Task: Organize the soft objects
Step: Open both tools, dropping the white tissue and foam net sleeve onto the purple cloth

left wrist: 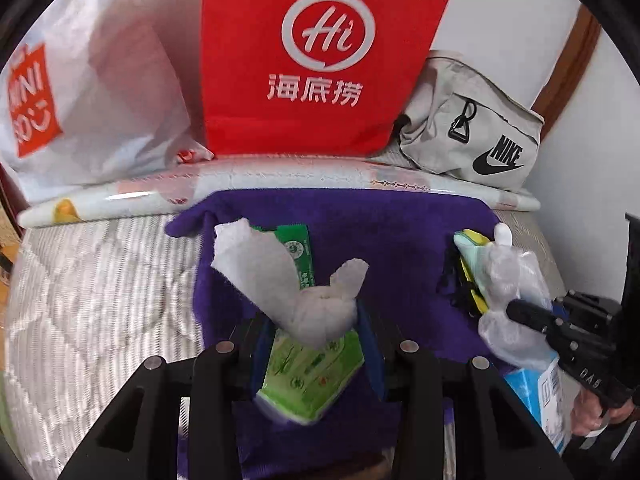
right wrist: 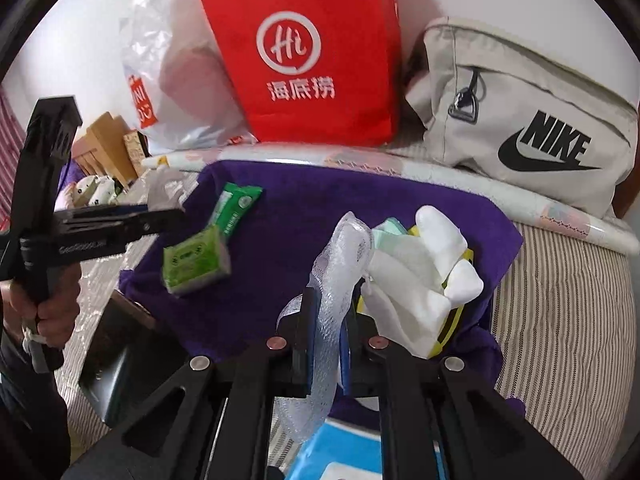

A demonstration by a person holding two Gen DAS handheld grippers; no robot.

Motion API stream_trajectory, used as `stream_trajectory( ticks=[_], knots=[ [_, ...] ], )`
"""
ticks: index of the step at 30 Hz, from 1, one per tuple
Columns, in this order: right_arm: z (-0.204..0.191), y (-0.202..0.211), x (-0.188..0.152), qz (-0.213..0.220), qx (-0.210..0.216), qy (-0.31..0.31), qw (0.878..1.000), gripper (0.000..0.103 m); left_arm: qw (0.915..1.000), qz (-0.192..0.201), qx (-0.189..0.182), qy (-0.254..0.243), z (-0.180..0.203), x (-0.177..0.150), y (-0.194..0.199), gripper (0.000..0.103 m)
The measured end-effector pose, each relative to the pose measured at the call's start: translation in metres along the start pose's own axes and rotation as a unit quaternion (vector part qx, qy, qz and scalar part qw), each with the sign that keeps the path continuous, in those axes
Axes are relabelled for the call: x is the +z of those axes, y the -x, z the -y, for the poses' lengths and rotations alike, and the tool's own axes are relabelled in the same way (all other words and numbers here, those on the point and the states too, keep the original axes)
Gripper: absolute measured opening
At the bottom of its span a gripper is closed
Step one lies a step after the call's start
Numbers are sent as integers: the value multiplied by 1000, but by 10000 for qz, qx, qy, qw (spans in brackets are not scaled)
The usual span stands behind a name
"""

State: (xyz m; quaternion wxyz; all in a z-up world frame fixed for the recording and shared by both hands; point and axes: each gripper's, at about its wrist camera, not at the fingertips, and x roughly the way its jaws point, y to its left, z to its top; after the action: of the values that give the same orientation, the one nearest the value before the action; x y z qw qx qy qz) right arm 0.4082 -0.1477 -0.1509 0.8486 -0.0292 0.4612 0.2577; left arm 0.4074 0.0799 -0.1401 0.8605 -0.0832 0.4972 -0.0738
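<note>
Left gripper, lower centre of the left wrist view: jaws clenched on a green tissue pack, a white tissue rising out of its top. A second green pack lies flat behind it on the purple cloth, mid-frame.

Right gripper, lower centre of the right wrist view: jaws clenched on a strip of clear bubble wrap that stands up between them and trails below. Just right of it, a bundle of white cloths lies over a yellow-edged item, not identifiable.

Purple cloth: spread over a striped bed cover, centre of both views.

Blue-and-white packet: bottom edge of the right wrist view, under the gripper.

Upper frame, left to right: white plastic shopping bag, red bag with a white logo, grey Nike waist bag; a long printed roll lies in front of them.

A hand holds the left gripper's handle, left edge of the right wrist view.
</note>
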Motion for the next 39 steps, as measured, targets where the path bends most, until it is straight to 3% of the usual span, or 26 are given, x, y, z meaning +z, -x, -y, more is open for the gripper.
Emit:
stream_trajectory(
  ticks=[8,14,16,18,19,20,22,25,39],
  knots=[
    [7,-18,2,-235,-73,-19,9997,11,9997,-224,-56,34,-2,10,-26,38],
    [11,-23,2,-261,-107,-74,9996,12,9987,-454,146,-165,3,8,-39,39],
    [10,-24,3,-253,-135,-25,9996,16,9983,-521,178,-165,3,9,-40,43],
    [9,-24,2,-255,-177,-11,9995,34,9978,-550,305,-218,5,9,-41,60],
    [9,-24,2,-267,-184,-33,9995,39,9976,-520,360,-268,7,9,-39,63],
    [10,-22,2,-250,-170,-52,9995,45,9977,-474,385,-310,9,10,-38,66],
    [11,-18,1,-183,-136,-73,9997,47,9979,-380,379,-362,11,9,-33,68],
    [12,-11,0,-123,-116,-92,9998,58,9980,-319,404,-367,11,9,-27,72],
    [6,30,-14,-8,127,-328,9994,61,9984,-83,514,-223,12,-16,29,72]
  ],
)
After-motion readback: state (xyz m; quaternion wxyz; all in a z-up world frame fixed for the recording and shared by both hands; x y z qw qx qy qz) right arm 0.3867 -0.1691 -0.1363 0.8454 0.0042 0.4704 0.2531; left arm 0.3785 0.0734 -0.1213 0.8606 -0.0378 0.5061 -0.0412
